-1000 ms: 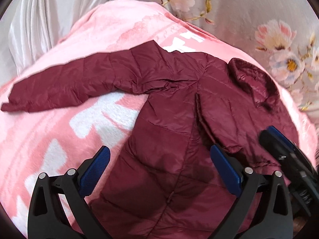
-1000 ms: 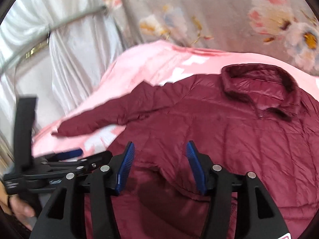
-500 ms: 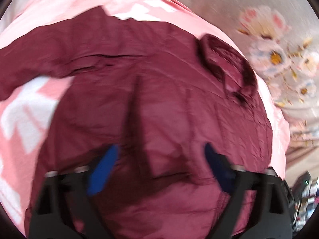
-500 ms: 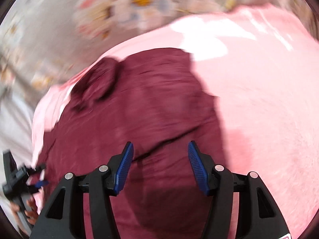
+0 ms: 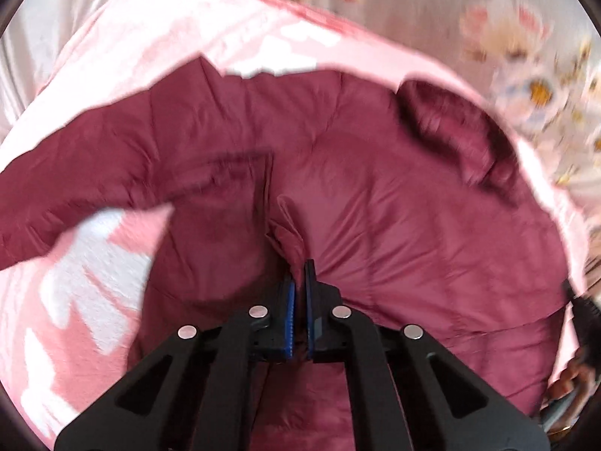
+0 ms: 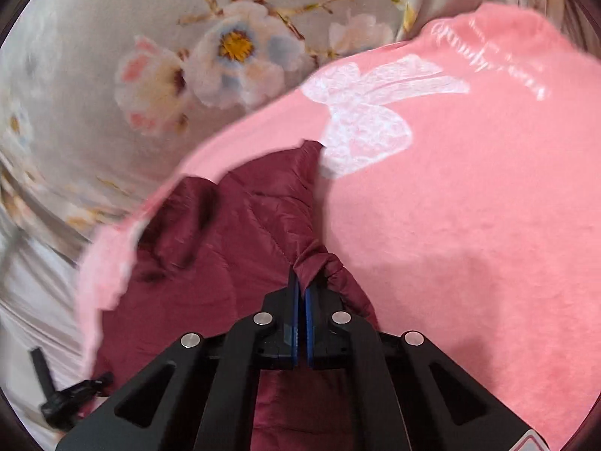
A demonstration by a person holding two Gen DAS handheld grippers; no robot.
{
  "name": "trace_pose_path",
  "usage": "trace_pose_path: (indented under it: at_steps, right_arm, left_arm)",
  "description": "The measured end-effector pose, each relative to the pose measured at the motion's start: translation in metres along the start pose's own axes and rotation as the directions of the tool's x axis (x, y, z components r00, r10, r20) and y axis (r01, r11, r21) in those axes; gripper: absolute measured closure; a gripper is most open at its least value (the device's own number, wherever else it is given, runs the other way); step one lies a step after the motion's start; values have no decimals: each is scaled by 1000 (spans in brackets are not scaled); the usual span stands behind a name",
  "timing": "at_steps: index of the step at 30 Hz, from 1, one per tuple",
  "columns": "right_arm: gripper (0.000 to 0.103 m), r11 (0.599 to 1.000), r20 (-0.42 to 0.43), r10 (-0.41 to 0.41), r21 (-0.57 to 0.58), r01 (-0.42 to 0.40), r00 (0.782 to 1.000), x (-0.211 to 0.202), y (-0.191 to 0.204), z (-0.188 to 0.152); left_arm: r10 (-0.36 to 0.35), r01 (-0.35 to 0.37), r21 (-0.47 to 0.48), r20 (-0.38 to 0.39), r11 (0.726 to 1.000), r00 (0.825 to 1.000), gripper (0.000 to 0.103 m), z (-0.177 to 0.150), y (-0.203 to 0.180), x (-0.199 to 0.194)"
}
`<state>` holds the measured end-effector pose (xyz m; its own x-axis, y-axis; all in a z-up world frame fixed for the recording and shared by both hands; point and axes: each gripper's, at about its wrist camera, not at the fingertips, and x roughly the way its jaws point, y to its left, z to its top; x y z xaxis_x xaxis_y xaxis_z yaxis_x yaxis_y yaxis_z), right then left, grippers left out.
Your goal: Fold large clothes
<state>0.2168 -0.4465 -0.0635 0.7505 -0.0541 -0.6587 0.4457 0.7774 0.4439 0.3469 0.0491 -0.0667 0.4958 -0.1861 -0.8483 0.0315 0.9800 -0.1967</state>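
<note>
black gripper [image 5: 299,274], blue pads [image 5: 288,312], silver screws [image 5: 258,311]

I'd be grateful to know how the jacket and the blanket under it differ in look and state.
The jacket is dark maroon, shiny and quilted; the blanket is pink, fuzzy, with white prints. The jacket is bunched where the left gripper and right gripper pinch it; the blanket lies spread flat beneath. Both are soft fabric.

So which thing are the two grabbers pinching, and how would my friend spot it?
Find the big fluffy pink blanket with white shapes spread over the flowery grey sheet. Lying flat on it is the dark red quilted puffer jacket, with the left gripper and right gripper each shut on a fold of it. It is the only shiny, dark thing there.
</note>
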Motion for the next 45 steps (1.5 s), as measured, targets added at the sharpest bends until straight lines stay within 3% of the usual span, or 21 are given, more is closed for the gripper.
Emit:
trace_pose_path:
  at_steps: [3, 10, 13, 14, 15, 16, 18, 21, 23, 27, 36, 39, 40, 42, 43, 44, 45]
  right_arm:
    - [102, 997, -67, -80, -28, 78, 995, 20, -8, -11]
    - [102, 975, -59, -176, -150, 166, 983, 25, 2, -13]
    - [88, 946, 32, -274, -168, 276, 961, -4, 17, -19]
    - [88, 935, 79, -297, -176, 307, 952, -18, 27, -23]
    - [88, 933, 124, -280, -200, 300, 952, -32, 43, -27]
    - [88, 939, 127, -224, -237, 249, 966, -40, 63, -30]
    - [88, 929, 55, -107, -350, 119, 993, -37, 109, -43]
    - [88, 875, -48, -16, -484, -9, 999, -13, 165, -73]
    - [88, 847, -91, -19, -530, -33, 996, 8, 186, -92]
    - [90, 840, -179, -40, -539, -64, 983, 40, 195, -114]
    - [91, 827, -150, -51, -560, -43, 987, 49, 191, -133]
    - [91, 819, -136, -64, -573, -26, 989, 49, 197, -138]
    - [91, 814, -129, -71, -580, -17, 989, 48, 199, -139]
    - [91, 808, -121, -81, -589, -6, 989, 49, 202, -139]
    - [91, 808, -120, -82, -589, -5, 989, 49, 202, -139]
    - [91, 809, -120, -80, -588, -6, 989, 49, 201, -138]
    - [91, 813, -122, -76, -583, -9, 990, 48, 200, -137]
  left_arm:
    - [40, -43, 55, 51, 998, 998, 99, -10, -7, 6]
    - [133, -155, 136, 159, 979, 978, 99, -27, -23, 7]
    - [153, -179, 148, 174, 973, 973, 99, -29, -27, 6]
    - [150, -177, 148, 174, 973, 973, 99, -29, -26, 5]
    - [146, -172, 146, 175, 974, 974, 99, -29, -26, 5]
    - [145, -172, 145, 176, 974, 974, 99, -29, -25, 5]
    - [148, -175, 146, 178, 974, 973, 99, -29, -26, 5]
    - [144, -171, 144, 180, 975, 973, 99, -29, -26, 5]
    - [137, -163, 139, 180, 977, 974, 99, -30, -25, 4]
    - [125, -149, 131, 179, 980, 976, 99, -30, -23, 4]
    - [125, -150, 134, 180, 979, 976, 97, -30, -25, 4]
    - [91, -110, 103, 177, 989, 980, 94, -29, -17, 1]
    - [69, -84, 78, 177, 993, 982, 91, -29, -11, -4]
    - [28, -28, -4, 175, 1000, 984, 66, -30, 12, -22]
    - [25, -16, -48, 196, 999, 980, 41, -31, 27, -36]
    - [33, -13, -89, 230, 996, 973, 28, -34, 42, -51]
    - [61, -25, -135, 271, 991, 961, 25, -37, 63, -71]
